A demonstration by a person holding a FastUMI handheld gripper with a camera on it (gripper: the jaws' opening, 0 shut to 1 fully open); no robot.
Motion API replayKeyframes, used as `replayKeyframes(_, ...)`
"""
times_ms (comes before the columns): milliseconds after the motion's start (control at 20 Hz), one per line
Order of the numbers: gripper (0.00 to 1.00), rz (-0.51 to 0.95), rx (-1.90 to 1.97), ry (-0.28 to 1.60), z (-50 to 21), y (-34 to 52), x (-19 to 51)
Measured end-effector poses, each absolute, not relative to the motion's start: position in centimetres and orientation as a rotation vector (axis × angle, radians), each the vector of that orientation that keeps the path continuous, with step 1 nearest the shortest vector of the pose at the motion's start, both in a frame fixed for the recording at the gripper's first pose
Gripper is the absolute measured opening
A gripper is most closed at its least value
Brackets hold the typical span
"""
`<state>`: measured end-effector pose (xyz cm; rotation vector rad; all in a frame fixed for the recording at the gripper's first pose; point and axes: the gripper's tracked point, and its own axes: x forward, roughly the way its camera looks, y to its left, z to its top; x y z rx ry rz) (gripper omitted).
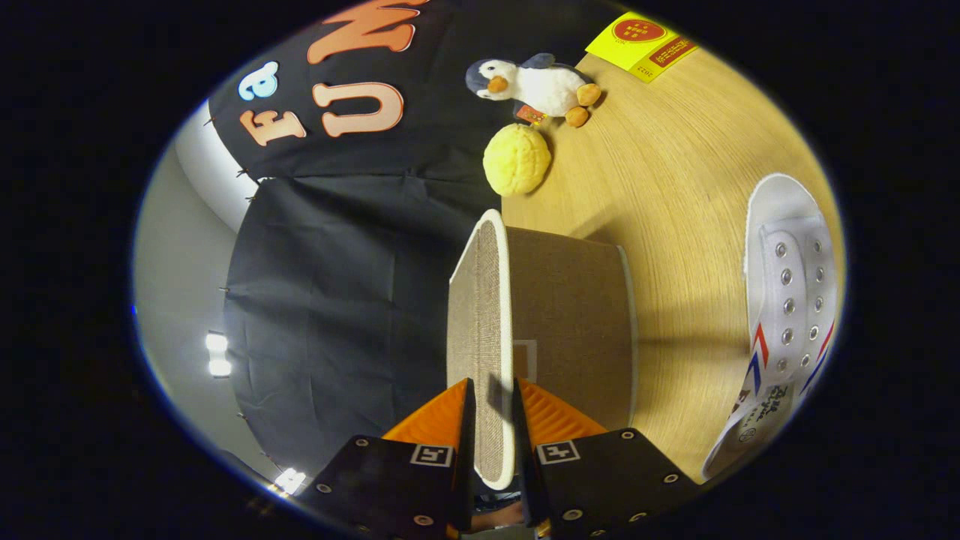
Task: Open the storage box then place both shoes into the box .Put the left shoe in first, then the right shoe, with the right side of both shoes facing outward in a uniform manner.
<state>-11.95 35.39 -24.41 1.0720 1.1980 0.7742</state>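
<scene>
The whole view is rolled sideways, so the wooden table stands at the right. A brown fabric storage box with white trim sits on it just ahead of my fingers. Its flat lid runs edge-on between my two orange fingers, which press on it from both sides. My gripper is shut on the lid's near rim. A white lace-up shoe with red and blue stripes lies on the table beyond the box's far side, its eyelets facing me.
A stuffed penguin and a yellow knobbly ball lie on the table past the box, near the black cloth wall. A yellow card lies further along the table. Bare wood stretches between box and shoe.
</scene>
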Motion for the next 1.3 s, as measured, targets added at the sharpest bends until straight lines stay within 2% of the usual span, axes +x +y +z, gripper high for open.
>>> replayKeyframes(50,0.22,0.761,1.09,1.201,-24.1,35.7,-11.7)
replayKeyframes(100,0.11,0.772,1.122,1.204,-23.3,36.1,-11.8)
replayKeyframes(250,0.01,0.785,1.119,1.191,-21.7,36.1,-11.4)
replayKeyframes(700,0.01,0.928,1.102,1.069,-12.4,39.0,-10.8)
replayKeyframes(900,0.03,0.97,0.907,1.001,-9.4,40.9,-10.9)
replayKeyframes(1300,0.05,1.071,0.768,0.943,-5.9,47.8,-11.7)
